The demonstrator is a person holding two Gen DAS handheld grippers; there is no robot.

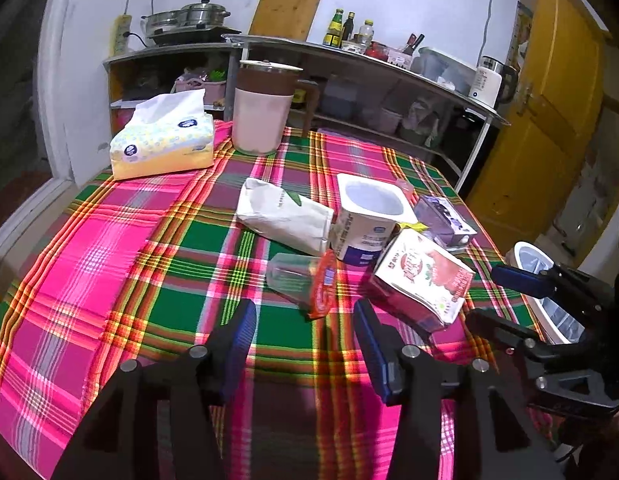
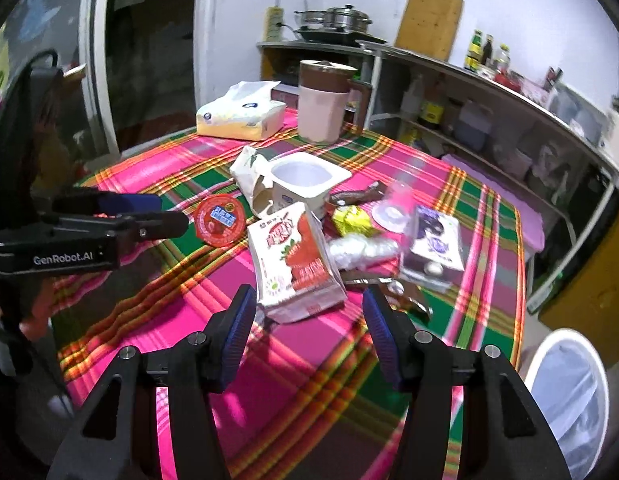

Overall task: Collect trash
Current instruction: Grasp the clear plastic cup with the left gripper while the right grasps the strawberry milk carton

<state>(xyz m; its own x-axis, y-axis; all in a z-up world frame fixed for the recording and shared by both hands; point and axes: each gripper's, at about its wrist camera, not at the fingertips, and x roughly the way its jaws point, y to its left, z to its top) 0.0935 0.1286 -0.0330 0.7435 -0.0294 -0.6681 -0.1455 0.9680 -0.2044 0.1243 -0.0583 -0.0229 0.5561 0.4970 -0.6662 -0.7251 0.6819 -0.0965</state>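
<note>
Trash lies on the plaid tablecloth [image 1: 149, 240]: a white paper bag [image 1: 285, 216], an empty yogurt tub [image 1: 369, 216], a strawberry milk carton [image 1: 421, 276], a purple carton [image 1: 445, 216] and a clear cup with a red lid [image 1: 301, 284] on its side. My left gripper [image 1: 305, 320] is open, and the cup lies just ahead of its tips, untouched. My right gripper [image 2: 307, 308] is open too. The strawberry carton [image 2: 297, 256] lies right in front of its tips. Both grippers are empty. A yellow wrapper [image 2: 351, 218] and crumpled white plastic [image 2: 361, 250] lie behind the carton.
A white-lined trash bin [image 2: 565, 396] stands on the floor off the table's right edge. At the table's far side sit a tissue pack [image 1: 161, 140] and a pink jug [image 1: 261, 108]. Metal shelves [image 1: 389, 80] run along the wall, with a yellow door [image 1: 549, 120] at right.
</note>
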